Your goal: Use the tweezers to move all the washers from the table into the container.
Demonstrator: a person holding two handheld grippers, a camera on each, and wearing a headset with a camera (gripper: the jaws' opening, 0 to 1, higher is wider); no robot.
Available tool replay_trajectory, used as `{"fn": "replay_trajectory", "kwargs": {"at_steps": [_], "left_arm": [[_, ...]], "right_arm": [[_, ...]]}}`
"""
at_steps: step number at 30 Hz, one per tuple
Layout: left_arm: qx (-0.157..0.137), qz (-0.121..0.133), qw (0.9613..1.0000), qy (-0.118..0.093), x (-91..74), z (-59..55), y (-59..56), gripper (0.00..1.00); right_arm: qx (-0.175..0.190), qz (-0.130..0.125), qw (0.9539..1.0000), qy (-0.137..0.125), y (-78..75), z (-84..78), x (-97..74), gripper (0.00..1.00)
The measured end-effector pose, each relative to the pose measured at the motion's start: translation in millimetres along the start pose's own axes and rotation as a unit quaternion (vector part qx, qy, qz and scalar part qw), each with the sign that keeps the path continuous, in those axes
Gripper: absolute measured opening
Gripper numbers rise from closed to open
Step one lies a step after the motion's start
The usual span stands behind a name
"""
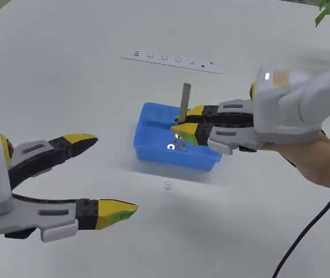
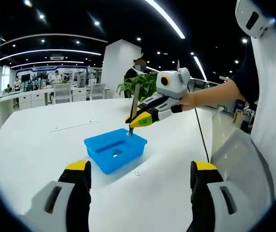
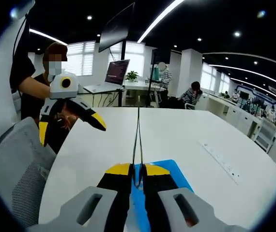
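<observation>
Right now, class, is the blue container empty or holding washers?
Holding some: washers lie inside the blue container, while one washer sits outside on the table.

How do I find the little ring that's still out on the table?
Look at the blue container in the middle of the white table. On the tabletop just beside its near wall lies one small silver washer. The other washers sit inside the container; this one lies alone outside it.
</observation>
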State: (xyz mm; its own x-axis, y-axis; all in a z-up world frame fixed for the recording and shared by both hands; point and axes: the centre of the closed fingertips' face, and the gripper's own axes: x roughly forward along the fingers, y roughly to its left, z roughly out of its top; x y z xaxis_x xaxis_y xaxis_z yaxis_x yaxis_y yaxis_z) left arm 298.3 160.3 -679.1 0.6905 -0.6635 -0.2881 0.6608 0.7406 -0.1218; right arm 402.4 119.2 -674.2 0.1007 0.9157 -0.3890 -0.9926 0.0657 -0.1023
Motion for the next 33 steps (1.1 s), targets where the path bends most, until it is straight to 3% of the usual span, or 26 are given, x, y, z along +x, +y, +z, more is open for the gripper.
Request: {"fn": "replay_trajectory", "kwargs": {"at_steps": [6,12,16,20,33], "left_arm": [[-0.009,0.013,0.9999,0.001,-1.5,-3.8,4.8,0.99],[-0.017,0.024,0.9995,0.012,-4.6,-11.4,8.7,0.99],[-0.011,0.036,0.999,0.026,-7.5,-16.7,12.9,1.0],[-0.018,0.038,0.9989,0.023,-8.3,-16.1,14.2,1.0],[-0.014,0.034,0.9989,0.029,-5.0,-15.6,11.4,0.99]], "right_arm": [[0.031,-0.02,0.9993,0.001,-23.3,-15.4,10.7,0.09],[0.062,-0.034,0.9975,0.011,-41.0,-38.8,26.2,0.09],[0.079,-0.034,0.996,0.024,-43.2,-54.2,34.5,0.09],[0.081,-0.028,0.9957,0.037,-39.2,-63.8,38.4,0.1],[0.101,-0.023,0.993,0.056,-37.5,-80.0,37.5,0.1]]}}
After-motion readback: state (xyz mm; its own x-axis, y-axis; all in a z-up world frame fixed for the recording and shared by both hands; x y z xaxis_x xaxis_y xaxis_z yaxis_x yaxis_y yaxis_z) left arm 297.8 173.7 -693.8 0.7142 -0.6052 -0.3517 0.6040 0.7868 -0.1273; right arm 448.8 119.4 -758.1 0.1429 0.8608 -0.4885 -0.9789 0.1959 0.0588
